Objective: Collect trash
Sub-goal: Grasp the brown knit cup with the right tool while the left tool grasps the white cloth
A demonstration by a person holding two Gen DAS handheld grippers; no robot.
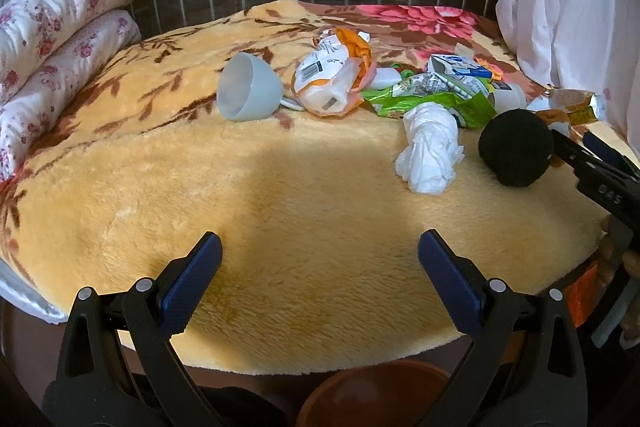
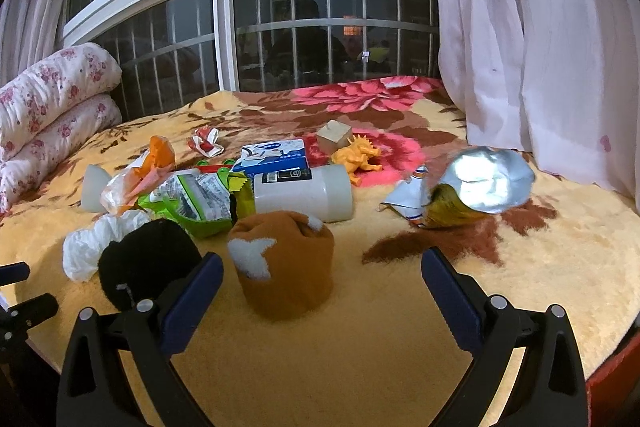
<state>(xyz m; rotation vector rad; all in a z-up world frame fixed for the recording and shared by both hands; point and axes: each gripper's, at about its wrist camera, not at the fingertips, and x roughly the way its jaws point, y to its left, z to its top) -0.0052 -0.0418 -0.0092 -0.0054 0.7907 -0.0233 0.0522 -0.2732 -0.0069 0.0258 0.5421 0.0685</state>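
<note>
Bed blanket [image 2: 540,291] holds all trash uncollected: tissue [image 1: 430,153] at 1 o'clock of left tongs [image 1: 320,267], foil bag [image 2: 480,187] at 1 o'clock of right tongs [image 2: 322,285]; both tongs gape, empty.

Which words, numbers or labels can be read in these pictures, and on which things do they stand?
"045": faint, so not certain, on the body of the right tongs, seen from the left wrist.
On the orange-white wrapper: barcodes only, the print is too small to read.
On the blue box, the white bottle and the green packet: print too blurred to read.
</note>
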